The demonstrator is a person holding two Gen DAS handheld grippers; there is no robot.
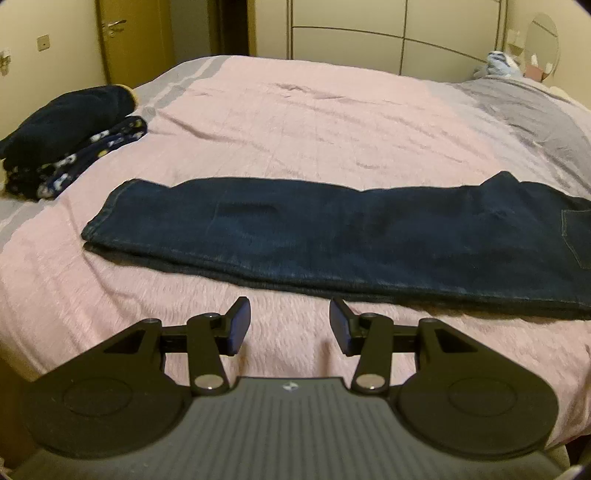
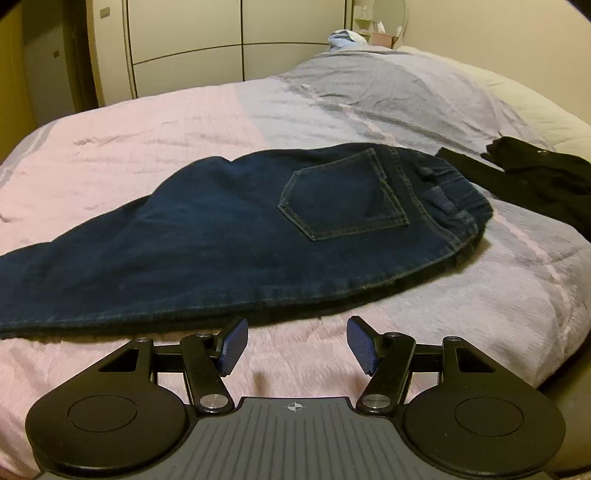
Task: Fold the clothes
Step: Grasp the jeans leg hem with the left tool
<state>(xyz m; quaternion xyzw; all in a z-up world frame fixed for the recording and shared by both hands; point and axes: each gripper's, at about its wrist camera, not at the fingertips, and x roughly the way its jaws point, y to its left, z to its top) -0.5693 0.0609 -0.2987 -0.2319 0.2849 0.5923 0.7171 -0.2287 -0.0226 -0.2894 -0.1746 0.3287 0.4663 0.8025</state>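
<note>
1. While we look forward along both tools, we see a wide bed (image 1: pixel 295 122) filling most of each view, covered by a pink quilted spread with grey bands toward its edges.
2. We find the jeans (image 1: pixel 332 236) lying flat across the near part of the bed, folded lengthwise with one leg on the other; the hems lie to the left, and the waistband and back pocket (image 2: pixel 343 195) to the right.
3. We see the left hand-held gripper (image 1: pixel 290 325) over bare pink spread just short of the jeans' near edge, its blue pads apart and nothing between them.
4. We see the right hand-held gripper (image 2: pixel 295 345) likewise released, jaws wide and empty, close to the near edge of the jeans below the pocket.
5. We note a stack of folded dark clothes (image 1: pixel 70 140) at the bed's far left corner, well apart from the jeans.
6. We note a black garment (image 2: pixel 532 177) lying just beyond the waistband on the right.
7. We see a cream wardrobe (image 1: pixel 388 33) behind the bed, a wooden door (image 1: pixel 129 33) to its left, and a pale bundle of cloth (image 2: pixel 345 38) at the far right side.
</note>
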